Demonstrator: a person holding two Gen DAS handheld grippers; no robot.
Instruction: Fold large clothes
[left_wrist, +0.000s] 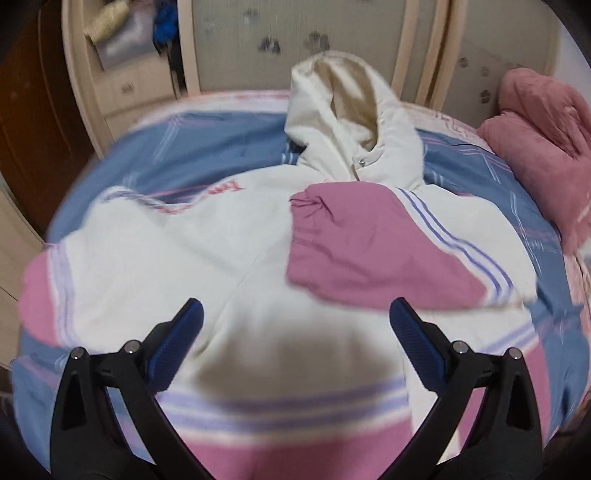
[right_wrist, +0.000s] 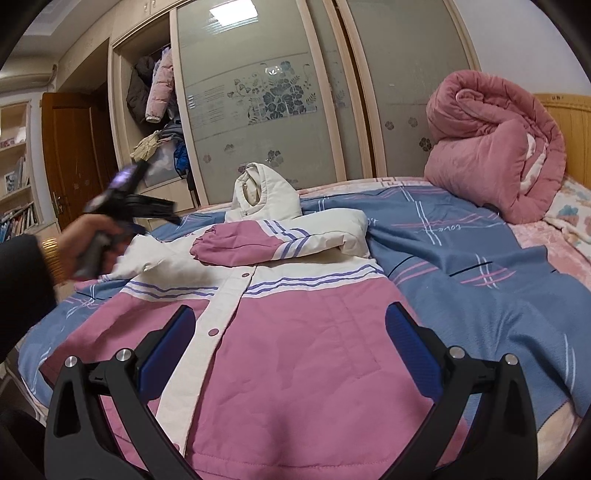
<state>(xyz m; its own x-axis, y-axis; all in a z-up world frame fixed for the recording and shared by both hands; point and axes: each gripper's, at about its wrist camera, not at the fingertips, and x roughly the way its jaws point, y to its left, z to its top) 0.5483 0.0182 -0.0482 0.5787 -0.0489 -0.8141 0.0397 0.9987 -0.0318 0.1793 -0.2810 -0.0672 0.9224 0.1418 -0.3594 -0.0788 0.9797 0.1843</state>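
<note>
A white and pink hooded padded jacket (left_wrist: 177, 258) lies front up on the bed, also in the right wrist view (right_wrist: 295, 350). Its hood (left_wrist: 343, 122) stands up at the far end. One pink-cuffed sleeve (left_wrist: 354, 251) is folded across the chest (right_wrist: 240, 243). My left gripper (left_wrist: 295, 317) is open and empty above the white chest. It shows blurred in the right wrist view (right_wrist: 125, 199), held in a hand at the left. My right gripper (right_wrist: 288, 321) is open and empty above the pink lower part of the jacket.
The bed has a blue checked sheet (right_wrist: 461, 258). A rolled pink quilt (right_wrist: 495, 147) lies at the headboard (right_wrist: 569, 125). Sliding wardrobe doors (right_wrist: 266, 99) stand behind the bed, with hanging clothes (right_wrist: 151, 92) in the open section. A brown door (right_wrist: 70, 147) is at left.
</note>
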